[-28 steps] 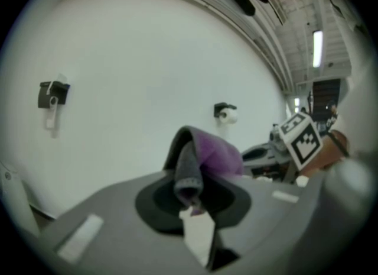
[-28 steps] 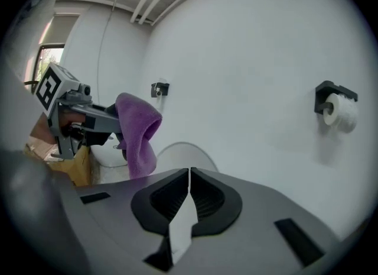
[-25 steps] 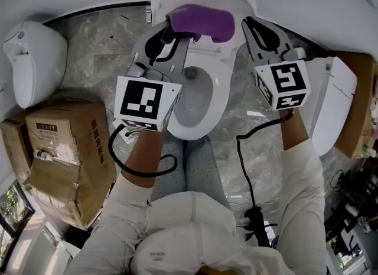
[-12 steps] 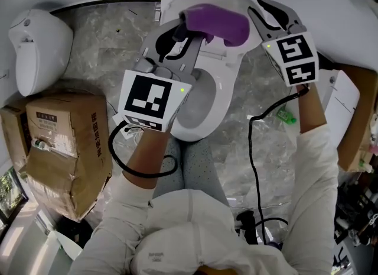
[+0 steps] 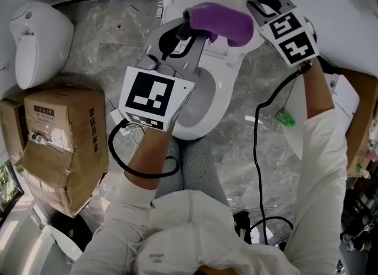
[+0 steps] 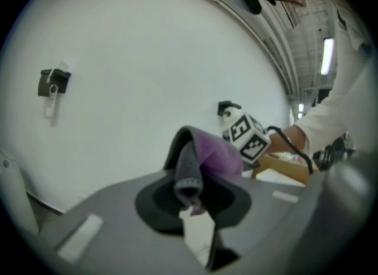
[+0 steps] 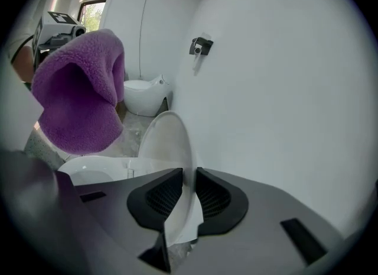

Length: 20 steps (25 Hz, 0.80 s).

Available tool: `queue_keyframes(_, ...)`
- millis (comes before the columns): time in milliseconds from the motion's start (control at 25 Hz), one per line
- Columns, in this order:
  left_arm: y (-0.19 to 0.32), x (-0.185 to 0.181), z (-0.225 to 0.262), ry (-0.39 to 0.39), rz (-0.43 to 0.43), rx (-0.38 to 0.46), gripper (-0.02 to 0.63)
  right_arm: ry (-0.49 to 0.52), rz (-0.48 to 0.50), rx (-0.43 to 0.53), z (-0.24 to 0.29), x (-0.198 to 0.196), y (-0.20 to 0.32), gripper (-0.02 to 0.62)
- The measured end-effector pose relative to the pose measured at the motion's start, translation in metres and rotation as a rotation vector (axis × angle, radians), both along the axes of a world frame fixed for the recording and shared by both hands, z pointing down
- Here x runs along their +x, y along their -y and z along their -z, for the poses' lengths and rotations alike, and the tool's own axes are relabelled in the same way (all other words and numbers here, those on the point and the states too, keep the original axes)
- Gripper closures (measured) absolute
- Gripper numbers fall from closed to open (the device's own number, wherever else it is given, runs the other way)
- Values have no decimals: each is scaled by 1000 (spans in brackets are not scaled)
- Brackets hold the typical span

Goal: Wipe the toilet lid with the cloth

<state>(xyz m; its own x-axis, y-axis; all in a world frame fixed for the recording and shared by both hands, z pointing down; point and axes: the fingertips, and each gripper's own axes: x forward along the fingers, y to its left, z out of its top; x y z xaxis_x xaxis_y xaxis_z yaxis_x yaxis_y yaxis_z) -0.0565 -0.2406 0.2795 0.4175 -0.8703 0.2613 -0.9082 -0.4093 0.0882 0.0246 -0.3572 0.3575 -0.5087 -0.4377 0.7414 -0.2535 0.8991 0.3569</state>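
The left hand-held gripper (image 5: 182, 31) is closed tight on a fold of the purple cloth (image 5: 220, 22). The loose part therefore hangs free above the bowl (image 5: 198, 99), ready to be pressed on the lid (image 7: 167, 144). The lid stands upright at the far side, near the wall.

The right hand-held gripper (image 7: 187, 190) has its jaws only a little apart. They have just been closing, and the lid's thin right edge stands between the pads, which seem to press on it. This grip probably keeps the lid from swinging under the rubbing. The cloth is near the lid, but whether it touches cannot be told.
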Motion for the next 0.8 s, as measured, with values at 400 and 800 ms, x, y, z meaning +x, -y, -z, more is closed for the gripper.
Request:
queue_keyframes(400,-17,-4,-4,9,2,-2,557,-29,21,54,9,0,-20,520)
queue_keyframes(800,-82,-14,-5,-26,-37,17,557,-41,19,137,23,3,-105,531)
